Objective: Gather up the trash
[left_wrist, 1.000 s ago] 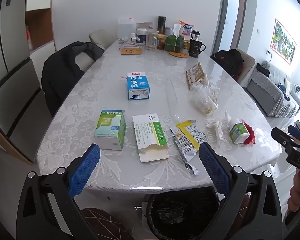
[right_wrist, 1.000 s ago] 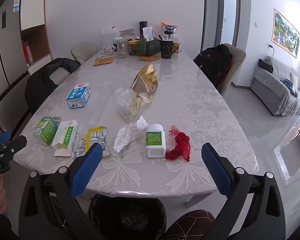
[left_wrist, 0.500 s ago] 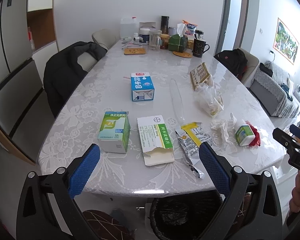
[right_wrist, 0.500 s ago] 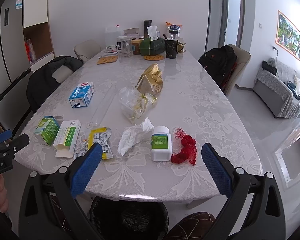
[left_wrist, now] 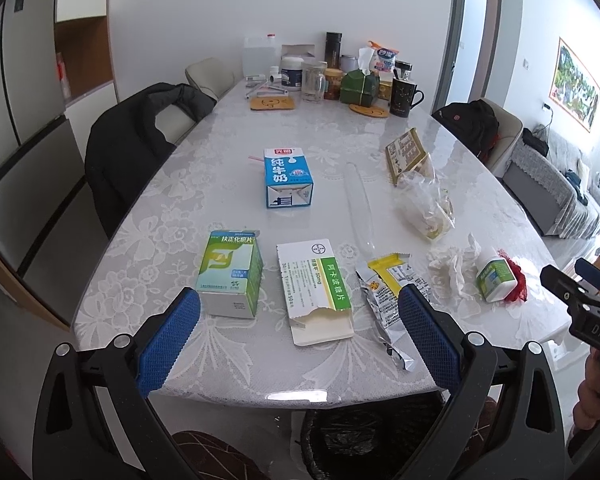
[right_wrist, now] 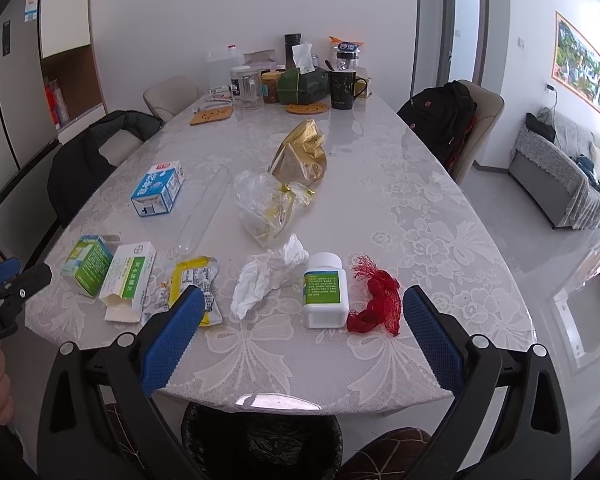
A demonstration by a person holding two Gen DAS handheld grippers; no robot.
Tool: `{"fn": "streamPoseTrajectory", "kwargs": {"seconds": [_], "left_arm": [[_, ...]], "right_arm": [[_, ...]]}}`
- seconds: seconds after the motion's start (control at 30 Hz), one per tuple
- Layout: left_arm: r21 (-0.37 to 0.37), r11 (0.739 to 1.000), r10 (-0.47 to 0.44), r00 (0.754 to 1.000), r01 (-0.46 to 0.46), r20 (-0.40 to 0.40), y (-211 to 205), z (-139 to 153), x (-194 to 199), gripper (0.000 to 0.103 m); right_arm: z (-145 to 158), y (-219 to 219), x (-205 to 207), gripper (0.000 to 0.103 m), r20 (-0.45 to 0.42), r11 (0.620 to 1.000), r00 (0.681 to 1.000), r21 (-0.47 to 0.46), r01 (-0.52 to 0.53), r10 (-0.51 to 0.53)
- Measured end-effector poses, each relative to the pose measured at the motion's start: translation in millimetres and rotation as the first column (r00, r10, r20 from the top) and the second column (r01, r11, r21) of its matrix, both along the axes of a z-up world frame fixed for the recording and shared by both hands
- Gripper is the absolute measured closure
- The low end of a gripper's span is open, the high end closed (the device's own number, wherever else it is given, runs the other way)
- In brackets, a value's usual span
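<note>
Dining room, long oval table (left_wrist: pixel 228 344) under a white lace cloth, pale floor on the right. Left gripper (left_wrist: pixel 298 330) hangs over the near table edge, jaws spread wide, nothing held. Right gripper (right_wrist: pixel 300 328) likewise wide apart and empty at the near edge.

Trash near the edge, counted: two medicine boxes, green box (left_wrist: pixel 231 274) upright and white box (left_wrist: pixel 315 286) flat with its end torn open; one yellow foil wrapper (left_wrist: pixel 388 286); one crumpled tissue (right_wrist: pixel 268 276); one white pill bottle (right_wrist: pixel 325 290) lying just beside one red net (right_wrist: pixel 376 306). Further in: one blue milk carton (left_wrist: pixel 287 178), one clear bag (right_wrist: pixel 266 208), one gold bag (right_wrist: pixel 302 156).

Black-lined bin (right_wrist: pixel 260 440) sits under the near edge; contents unclear. Mid-table right is bare.
</note>
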State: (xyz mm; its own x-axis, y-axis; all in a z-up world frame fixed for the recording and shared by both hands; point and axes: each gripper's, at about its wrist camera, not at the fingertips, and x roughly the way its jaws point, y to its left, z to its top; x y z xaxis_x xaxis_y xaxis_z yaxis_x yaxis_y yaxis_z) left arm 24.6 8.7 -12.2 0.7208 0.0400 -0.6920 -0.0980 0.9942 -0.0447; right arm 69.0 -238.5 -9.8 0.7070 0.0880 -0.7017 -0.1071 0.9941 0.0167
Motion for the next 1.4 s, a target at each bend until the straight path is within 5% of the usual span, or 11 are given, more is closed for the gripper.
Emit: {"fn": "streamPoseTrajectory", "kwargs": {"seconds": [1.4], "left_arm": [[0.025,1.0,-0.013,1.0,0.014,-0.027,-5,2,-10,0.006]], "right_arm": [[7,-9,-22,0.008,0.008,1.0,1.0,0.018,0.012,-0.012]]}}
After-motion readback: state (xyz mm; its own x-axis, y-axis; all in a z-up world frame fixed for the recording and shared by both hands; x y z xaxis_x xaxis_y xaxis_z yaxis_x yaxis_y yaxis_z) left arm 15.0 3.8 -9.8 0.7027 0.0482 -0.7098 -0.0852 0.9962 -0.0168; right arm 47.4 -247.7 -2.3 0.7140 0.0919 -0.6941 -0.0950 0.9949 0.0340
